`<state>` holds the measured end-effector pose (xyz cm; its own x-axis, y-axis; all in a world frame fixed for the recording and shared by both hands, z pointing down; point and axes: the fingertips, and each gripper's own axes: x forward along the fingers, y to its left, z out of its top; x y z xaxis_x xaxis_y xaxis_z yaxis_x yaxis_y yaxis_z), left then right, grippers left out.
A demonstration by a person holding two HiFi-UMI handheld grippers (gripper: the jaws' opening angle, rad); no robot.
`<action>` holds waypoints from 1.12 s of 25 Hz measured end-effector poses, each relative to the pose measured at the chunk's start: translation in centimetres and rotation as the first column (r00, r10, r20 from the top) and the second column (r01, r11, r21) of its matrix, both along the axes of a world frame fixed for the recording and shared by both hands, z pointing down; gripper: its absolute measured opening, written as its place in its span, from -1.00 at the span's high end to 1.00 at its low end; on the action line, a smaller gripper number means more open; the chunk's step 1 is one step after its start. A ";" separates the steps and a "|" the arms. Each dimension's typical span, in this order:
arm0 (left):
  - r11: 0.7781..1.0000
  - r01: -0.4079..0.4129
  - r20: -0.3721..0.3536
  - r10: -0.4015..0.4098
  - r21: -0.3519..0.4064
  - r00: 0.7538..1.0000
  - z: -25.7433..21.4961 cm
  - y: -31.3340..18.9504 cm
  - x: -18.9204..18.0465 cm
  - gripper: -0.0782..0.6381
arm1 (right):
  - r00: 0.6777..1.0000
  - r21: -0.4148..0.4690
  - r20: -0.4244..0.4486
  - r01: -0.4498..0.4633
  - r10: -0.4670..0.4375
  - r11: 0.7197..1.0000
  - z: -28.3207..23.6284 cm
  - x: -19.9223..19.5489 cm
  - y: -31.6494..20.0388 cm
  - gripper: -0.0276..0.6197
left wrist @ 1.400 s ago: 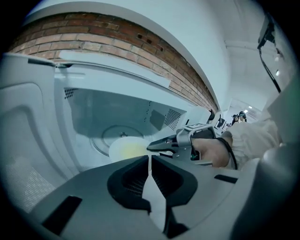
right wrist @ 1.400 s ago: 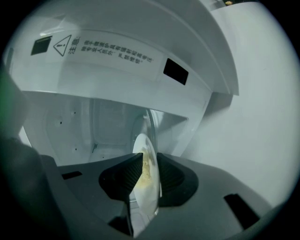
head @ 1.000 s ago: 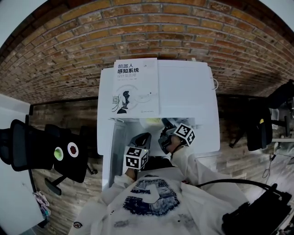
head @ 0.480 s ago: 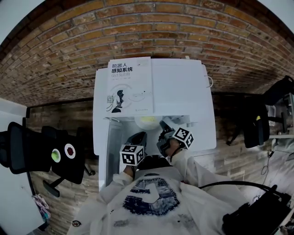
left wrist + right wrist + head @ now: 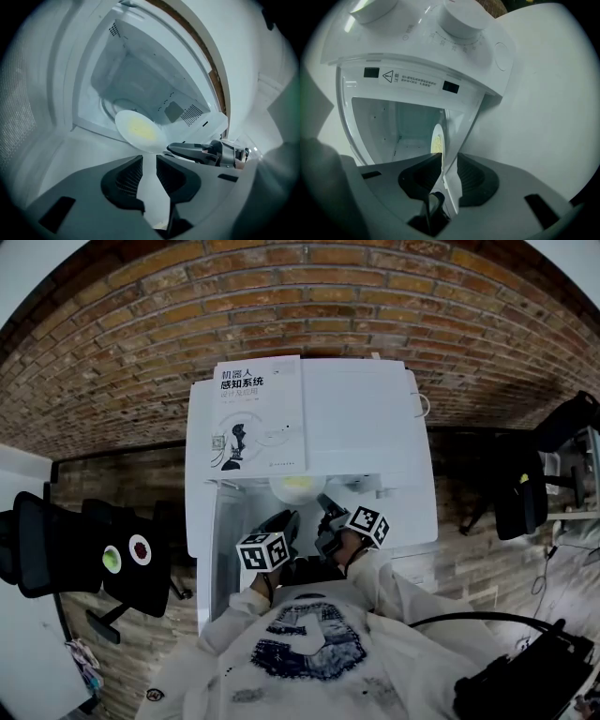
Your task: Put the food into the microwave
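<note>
Jaws of the left gripper (image 5: 149,161) and the right gripper (image 5: 449,164) are each pinched on the rim of the white plate (image 5: 123,123), the left on its near edge and the right on its right edge. Over the last second both grippers have carried it farther forward, so the yellow food (image 5: 140,130) now hangs at the mouth of the microwave (image 5: 366,427), just over the sill; the task looks nearly done, with only the last push inward and the set-down left. Its door (image 5: 23,108) stands open to the left. Beyond, the turntable (image 5: 112,104) looks bare, so nothing seems to block entry except the right-hand frame below the knobs (image 5: 464,21). A book (image 5: 258,413) lies on top.
</note>
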<state>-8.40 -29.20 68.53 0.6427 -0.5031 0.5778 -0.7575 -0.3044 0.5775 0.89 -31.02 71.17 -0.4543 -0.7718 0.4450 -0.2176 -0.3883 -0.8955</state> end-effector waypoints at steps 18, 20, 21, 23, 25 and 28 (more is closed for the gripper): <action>0.990 0.118 -0.108 -0.126 -0.082 0.986 0.8 -2.2 -0.4 0.56 | 0.998 -0.002 0.029 0.053 -0.053 0.999 0.1 -1.5 -0.7 0.63; 0.990 0.117 -0.107 -0.126 -0.083 0.986 1.1 -2.4 -0.5 0.56 | 0.998 0.000 0.032 0.053 -0.053 0.999 0.1 -1.5 -0.9 0.64; 0.990 0.116 -0.113 -0.125 -0.082 0.986 1.0 -2.6 -0.4 0.56 | 0.998 0.001 0.034 0.053 -0.053 0.999 0.0 -1.6 -1.0 0.64; 0.990 0.115 -0.119 -0.124 -0.083 0.985 1.0 -2.8 -0.3 0.56 | 0.998 0.003 0.037 0.055 -0.055 0.998 0.0 -1.7 -1.2 0.65; 0.990 0.114 -0.113 -0.123 -0.083 0.986 1.0 -3.0 -0.4 0.56 | 0.998 0.005 0.040 0.056 -0.056 0.998 -0.1 -1.8 -1.5 0.66; 0.989 0.115 -0.098 -0.123 -0.089 0.988 1.3 -3.1 -0.6 0.56 | 0.998 0.006 0.044 0.054 -0.055 0.998 -0.2 -1.9 -1.8 0.67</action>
<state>-8.99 -32.32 69.88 0.6391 -0.5328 0.5546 -0.7209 -0.1636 0.6735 -0.98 -32.85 71.01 -0.5146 -0.7476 0.4199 -0.1990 -0.3722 -0.9066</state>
